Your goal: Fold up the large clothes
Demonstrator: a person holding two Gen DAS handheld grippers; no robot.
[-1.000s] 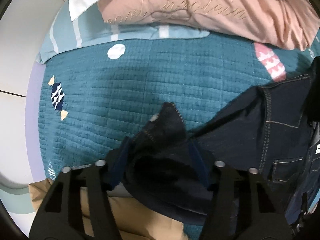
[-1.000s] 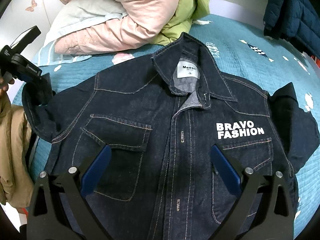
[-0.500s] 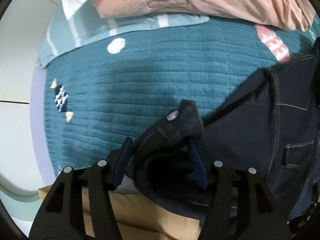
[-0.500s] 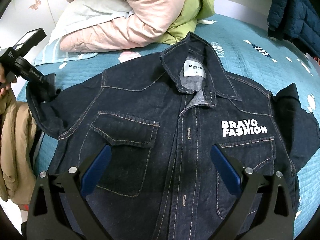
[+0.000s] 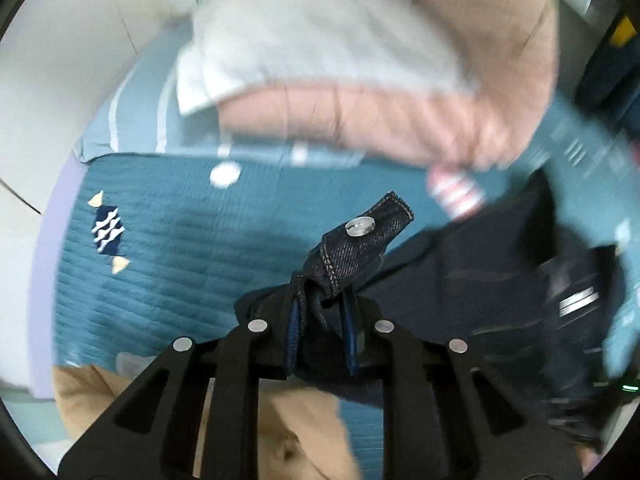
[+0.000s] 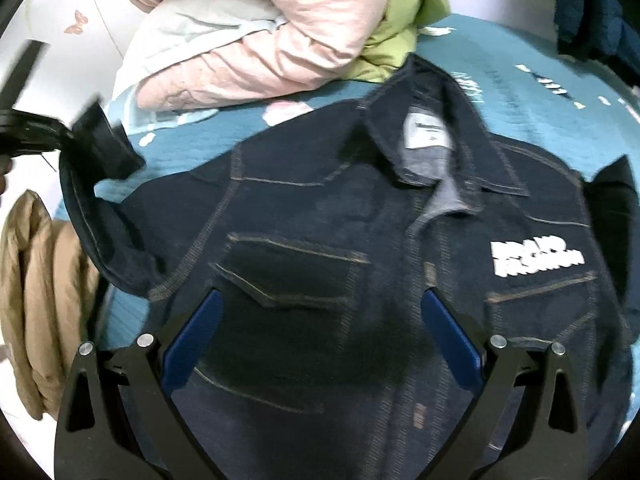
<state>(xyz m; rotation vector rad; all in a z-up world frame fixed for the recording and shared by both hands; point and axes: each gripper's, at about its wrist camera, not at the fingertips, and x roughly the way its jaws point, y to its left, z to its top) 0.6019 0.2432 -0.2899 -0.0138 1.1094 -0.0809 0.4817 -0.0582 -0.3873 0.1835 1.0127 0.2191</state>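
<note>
A dark denim jacket lies front up on the teal bedcover, with its collar at the far side and white lettering on the chest. My left gripper is closing its jaws on the sleeve cuff. The blue pads pinch the bunched denim, and the cuff's metal button sticks up beyond them. In the right wrist view that cuff hangs raised off the bed at the left. My right gripper hovers open over the jacket's lower front with nothing between its fingers.
A pink padded coat and a pale pillow lie piled at the head of the bed. A green garment sits beside them. A tan garment hangs at the bed's left edge. A dark blue coat is at far right.
The left gripper's jaws have closed on the sleeve cuff and lifted it off the bed. The right gripper has shifted slightly over the jacket and stays open.
</note>
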